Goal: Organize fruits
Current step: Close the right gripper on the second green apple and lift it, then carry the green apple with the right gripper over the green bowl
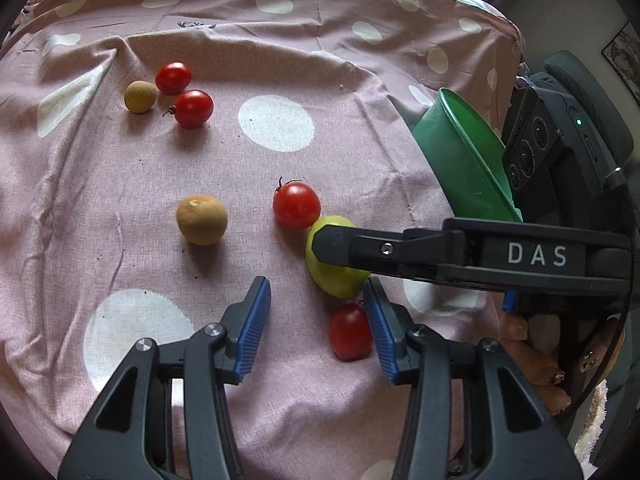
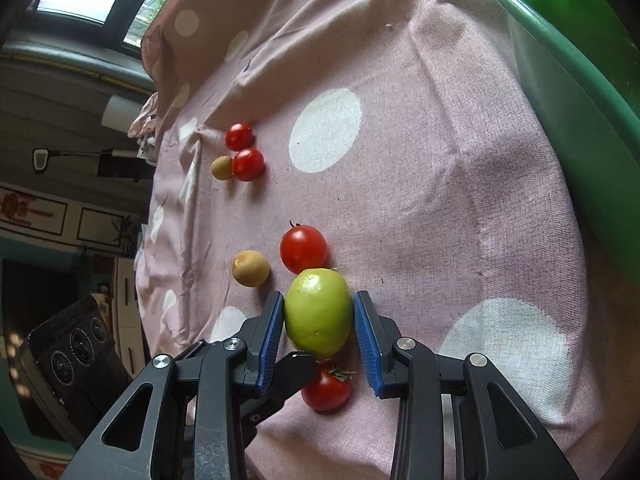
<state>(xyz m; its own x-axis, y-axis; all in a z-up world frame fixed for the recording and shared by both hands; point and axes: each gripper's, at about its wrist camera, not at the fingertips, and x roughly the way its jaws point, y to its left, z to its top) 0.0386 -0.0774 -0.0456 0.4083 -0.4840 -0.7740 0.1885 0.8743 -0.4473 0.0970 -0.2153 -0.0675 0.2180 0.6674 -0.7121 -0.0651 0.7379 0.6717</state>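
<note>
A green fruit (image 2: 318, 314) lies on the pink dotted cloth (image 2: 420, 184) between the blue pads of my right gripper (image 2: 319, 330); the jaws touch or nearly touch its sides. It also shows in the left wrist view (image 1: 334, 282), half hidden by the right gripper's finger (image 1: 352, 246). My left gripper (image 1: 316, 316) is open and empty above the cloth. Red tomatoes (image 1: 297, 205) (image 1: 349, 332) flank the green fruit. A brown fruit (image 1: 202, 219) lies left of them. Two more tomatoes (image 1: 193, 108) and a small brown fruit (image 1: 140, 97) lie farther back.
A green bowl (image 1: 464, 160) is tilted at the cloth's right side, and its rim (image 2: 580, 60) fills the right wrist view's upper right. A black device with round lenses (image 1: 532, 148) sits behind the bowl. The cloth drops off at its edges.
</note>
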